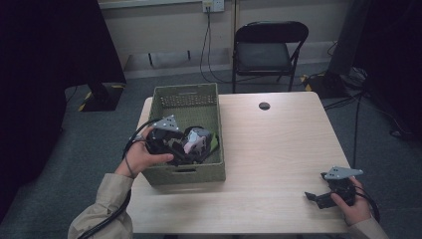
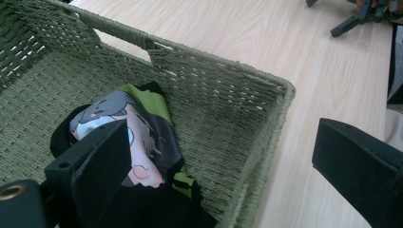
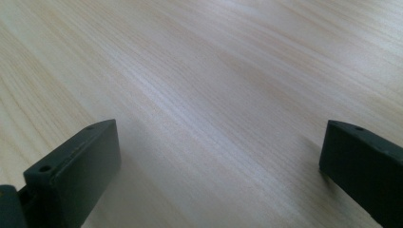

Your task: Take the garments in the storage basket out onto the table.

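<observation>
A green woven basket stands on the left part of the light wooden table. Inside it, against the near right wall, lies a bundled cloth printed with a cartoon figure in green, black and pink. My left gripper hangs over the basket's near end, open. In the left gripper view its jaws stand wide apart: one hangs over the cloth, the other is outside the basket wall. My right gripper is held low at the table's near right corner, open with nothing between its jaws, bare wood below.
A black folding chair stands behind the table. A dark cable hole sits near the table's far edge. Cables and stand bases lie on the floor at both sides. The right gripper appears far off in the left gripper view.
</observation>
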Available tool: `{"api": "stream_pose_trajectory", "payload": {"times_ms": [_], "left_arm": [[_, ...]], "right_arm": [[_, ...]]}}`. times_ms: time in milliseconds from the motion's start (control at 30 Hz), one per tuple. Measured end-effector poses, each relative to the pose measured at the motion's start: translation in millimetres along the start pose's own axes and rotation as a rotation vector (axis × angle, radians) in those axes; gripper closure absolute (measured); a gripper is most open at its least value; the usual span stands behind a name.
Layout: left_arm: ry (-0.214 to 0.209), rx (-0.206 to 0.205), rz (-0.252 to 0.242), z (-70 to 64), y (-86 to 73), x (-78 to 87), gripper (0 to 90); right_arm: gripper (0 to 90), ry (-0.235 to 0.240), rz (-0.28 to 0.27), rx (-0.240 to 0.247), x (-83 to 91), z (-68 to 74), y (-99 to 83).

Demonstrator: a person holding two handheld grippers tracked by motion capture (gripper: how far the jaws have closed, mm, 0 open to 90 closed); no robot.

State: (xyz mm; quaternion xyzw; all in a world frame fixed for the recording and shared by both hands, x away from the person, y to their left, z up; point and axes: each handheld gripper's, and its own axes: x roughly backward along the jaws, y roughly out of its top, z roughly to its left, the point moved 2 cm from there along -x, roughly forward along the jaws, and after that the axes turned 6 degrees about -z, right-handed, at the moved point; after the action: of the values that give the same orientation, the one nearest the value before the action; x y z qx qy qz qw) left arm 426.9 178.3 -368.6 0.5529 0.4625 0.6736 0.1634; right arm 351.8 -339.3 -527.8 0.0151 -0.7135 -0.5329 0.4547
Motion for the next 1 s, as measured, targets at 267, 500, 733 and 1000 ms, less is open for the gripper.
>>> {"api": "stream_pose_trajectory", "payload": {"times_ms": [267, 500, 733, 1000], "left_arm": [[0.025, 0.009, -0.001, 9.7, 4.3, -13.0, 5.1], [0.034, 0.026, 0.010, 16.5, 3.1, -24.4, 4.6], [0.052, 0.039, 0.010, 25.3, 1.1, -32.4, 4.6], [0.080, 0.060, 0.004, 36.1, 0.1, -36.3, 4.6]], "right_arm": [[0.0, 0.000, 0.000, 0.001, 0.0, 0.0, 0.0], [0.0, 0.000, 0.000, 0.001, 0.0, 0.0, 0.0], [0.0, 0.000, 0.000, 0.001, 0.0, 0.0, 0.0], [0.0, 0.000, 0.000, 0.000, 0.0, 0.0, 0.0]]}}
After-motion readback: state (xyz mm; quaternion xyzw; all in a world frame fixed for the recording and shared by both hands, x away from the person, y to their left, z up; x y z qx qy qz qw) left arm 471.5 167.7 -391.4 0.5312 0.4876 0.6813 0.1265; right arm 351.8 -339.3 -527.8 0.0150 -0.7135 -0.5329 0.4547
